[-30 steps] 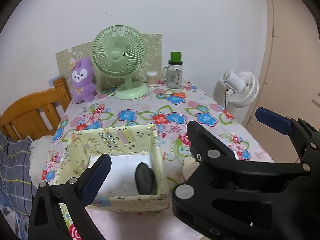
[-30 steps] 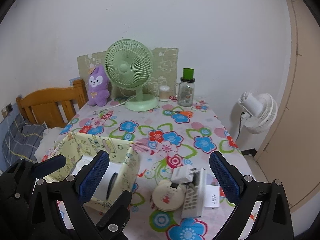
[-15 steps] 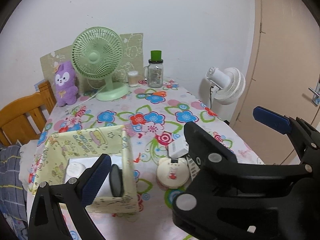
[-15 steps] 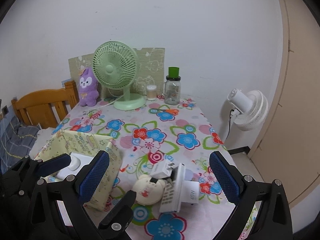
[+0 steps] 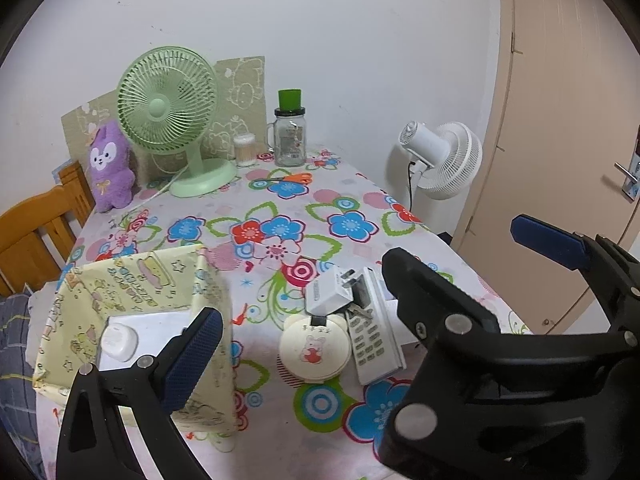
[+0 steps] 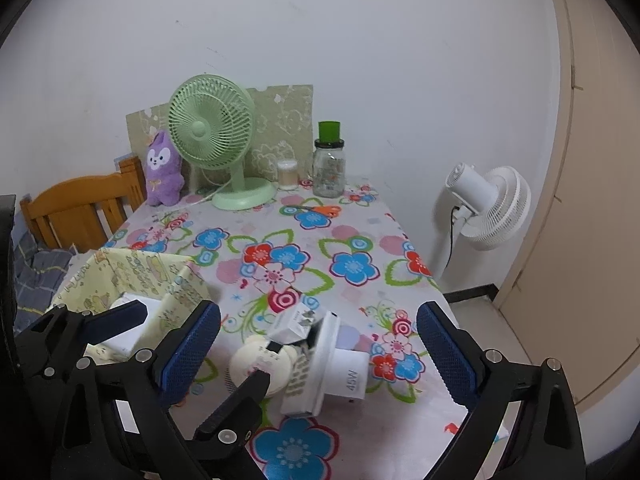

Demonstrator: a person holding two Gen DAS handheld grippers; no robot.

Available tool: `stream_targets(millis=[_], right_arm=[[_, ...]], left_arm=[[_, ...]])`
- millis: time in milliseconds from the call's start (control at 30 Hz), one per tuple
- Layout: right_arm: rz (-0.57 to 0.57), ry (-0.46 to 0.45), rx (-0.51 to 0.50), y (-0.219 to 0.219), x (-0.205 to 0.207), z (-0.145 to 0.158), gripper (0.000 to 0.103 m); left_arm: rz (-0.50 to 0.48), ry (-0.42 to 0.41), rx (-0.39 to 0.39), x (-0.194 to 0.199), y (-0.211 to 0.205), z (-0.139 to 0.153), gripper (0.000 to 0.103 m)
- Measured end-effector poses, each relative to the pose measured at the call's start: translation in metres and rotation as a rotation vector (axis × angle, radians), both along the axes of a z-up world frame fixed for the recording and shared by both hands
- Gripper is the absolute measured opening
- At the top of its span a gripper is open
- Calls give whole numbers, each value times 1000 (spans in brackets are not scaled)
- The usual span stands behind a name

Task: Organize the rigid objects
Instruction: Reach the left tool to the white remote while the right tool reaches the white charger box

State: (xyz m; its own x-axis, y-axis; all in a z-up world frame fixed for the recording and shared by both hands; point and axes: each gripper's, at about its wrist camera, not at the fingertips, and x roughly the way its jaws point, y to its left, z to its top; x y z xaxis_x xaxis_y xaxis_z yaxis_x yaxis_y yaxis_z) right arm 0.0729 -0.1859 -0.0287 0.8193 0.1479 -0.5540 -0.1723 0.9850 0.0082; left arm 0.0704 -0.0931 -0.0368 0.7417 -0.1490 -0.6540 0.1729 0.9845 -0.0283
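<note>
- Left gripper [image 5: 356, 276]: jaws spread wide, nothing between the blue pads. It hovers low over the near table edge; one pad sits at lower left of the left wrist view, in front of the box wall.
- Yellow fabric box [image 5: 132, 280], left of frame: upright and open-topped. Inside, a white flat item lines the floor with a small white rounded piece [image 5: 119, 343] on it. The dark oval object seen there a second ago is no longer visible; whether it is hidden or only out of angle, I cannot tell.
- Change: over the last second both cameras swing rightward, the box slides toward the left edge and the loose pile comes to centre. Judgement: a drop into the box is done and attention turns to the next pick.
- Centre, loose pile on the floral tablecloth [image 5: 280, 216]: round cream compact [image 5: 314, 350] nearest; white plug adapter [image 5: 330, 294] just behind, touching it; white remote [image 5: 370, 330] to its right with small keys lying on it. In the right wrist view a white charger marked 45W [image 6: 346, 370] lies against the remote.
- Right gripper [image 6: 318, 350]: jaws wide, empty, bracketing the pile in its own view, still above it.
- Judgement: several rigid pieces remain outside the box; they overlap, so lifting one may drag another.
- Far back: green desk fan [image 5: 172, 116], untouched.
</note>
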Motion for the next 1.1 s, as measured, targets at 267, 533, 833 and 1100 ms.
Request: stream_targets(millis=[267, 533, 833, 1100], right_arm=[[-23, 40, 9, -19, 9, -16, 96], [-20, 109, 26, -24, 20, -42, 89], [-17, 159, 10, -22, 34, -67, 76], [20, 229, 22, -16, 44, -92, 68]], left_arm=[[-6, 35, -15, 9, -11, -17, 103], [4, 47, 13, 13, -20, -35, 103], [12, 87, 10, 21, -24, -57, 101], [25, 128, 26, 28, -22, -80, 98]])
